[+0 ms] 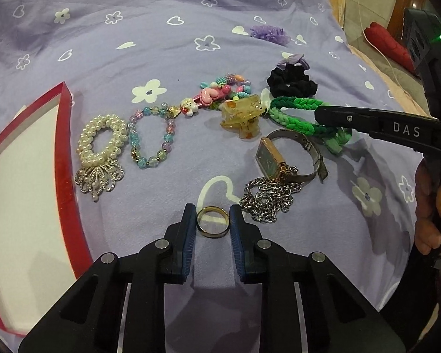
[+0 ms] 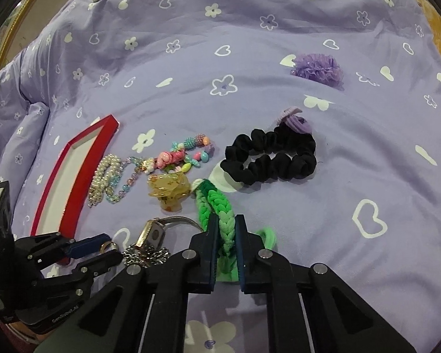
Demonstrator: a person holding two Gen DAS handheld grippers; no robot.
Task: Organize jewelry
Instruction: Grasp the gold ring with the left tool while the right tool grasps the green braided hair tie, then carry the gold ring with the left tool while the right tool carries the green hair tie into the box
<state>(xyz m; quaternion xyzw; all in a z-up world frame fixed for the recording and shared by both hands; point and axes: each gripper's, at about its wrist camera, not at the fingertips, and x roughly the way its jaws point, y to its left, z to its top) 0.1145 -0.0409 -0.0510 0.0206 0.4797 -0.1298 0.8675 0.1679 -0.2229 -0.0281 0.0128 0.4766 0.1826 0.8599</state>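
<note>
A gold ring (image 1: 212,234) lies on the lilac bedspread (image 1: 161,44), and my left gripper (image 1: 213,210) is shut on it, one blue pad against each side. In the right wrist view the left gripper (image 2: 108,245) shows at the lower left with the ring (image 2: 107,246) at its tips. My right gripper (image 2: 226,220) is shut on a green braided band (image 2: 217,203), which runs between its pads. From the left wrist view the right gripper (image 1: 320,113) reaches in from the right over that band (image 1: 294,117). A red-rimmed tray (image 1: 63,147) with a white floor lies at the left.
Between tray and band lie a pearl bracelet (image 1: 101,141), a pastel bead bracelet (image 1: 151,135), a colourful bead cluster (image 1: 220,88), an amber hair claw (image 1: 241,117), a watch (image 1: 269,158) and a silver chain (image 1: 267,197). Behind are a black scrunchie (image 2: 270,158) and purple flower (image 2: 319,67).
</note>
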